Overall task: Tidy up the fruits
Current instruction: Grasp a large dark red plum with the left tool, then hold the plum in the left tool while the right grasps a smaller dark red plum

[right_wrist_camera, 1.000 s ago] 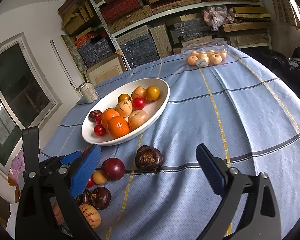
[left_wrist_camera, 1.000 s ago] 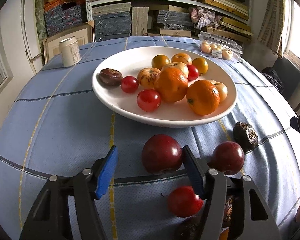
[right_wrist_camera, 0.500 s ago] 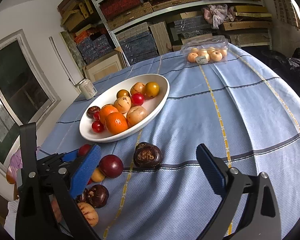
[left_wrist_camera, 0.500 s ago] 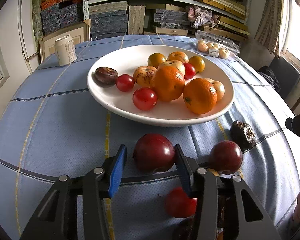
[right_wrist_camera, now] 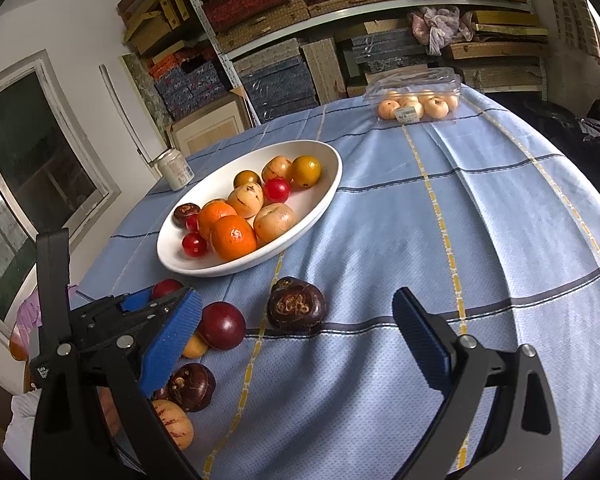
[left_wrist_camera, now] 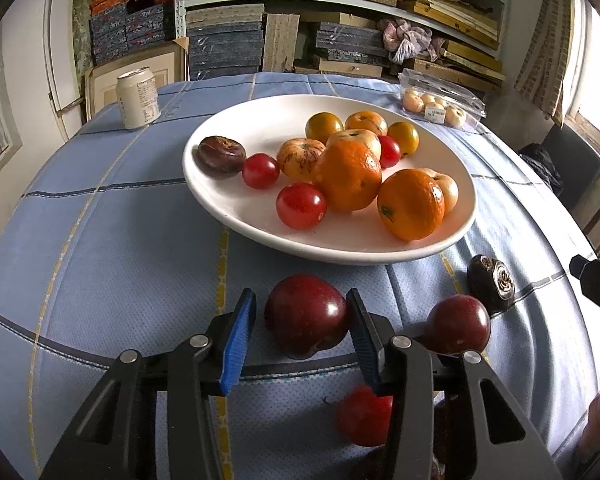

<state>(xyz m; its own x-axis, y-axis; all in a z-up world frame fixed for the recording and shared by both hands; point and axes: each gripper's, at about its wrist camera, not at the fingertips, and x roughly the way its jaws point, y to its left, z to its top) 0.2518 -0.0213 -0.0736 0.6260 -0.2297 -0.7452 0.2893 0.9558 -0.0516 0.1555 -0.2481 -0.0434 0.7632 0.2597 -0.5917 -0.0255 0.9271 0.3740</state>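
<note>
Dark red plum point(left_wrist_camera: 306, 314) sits on blue tablecloth point(left_wrist_camera: 120, 248) just in front of white bowl point(left_wrist_camera: 228, 200), between the left gripper point(left_wrist_camera: 302, 336) pads; right pad touches it, small gap shows at left pad, so not clamped yet. Right gripper point(right_wrist_camera: 296, 344) spread wide, holding nothing, over bare cloth near dark mangosteen point(right_wrist_camera: 296, 306). Bowl holds two oranges, red tomatoes, yellow-orange fruits, pale apples, one dark fruit at its left rim; near-left part of bowl bare. Clear clamshell point(right_wrist_camera: 416, 98) at far table edge holds small pale fruits. Second plum point(left_wrist_camera: 458, 324), red tomato point(left_wrist_camera: 364, 414) and more loose fruit lie near the front edge. Can point(left_wrist_camera: 137, 97) far left. Cloth right of bowl open.
</note>
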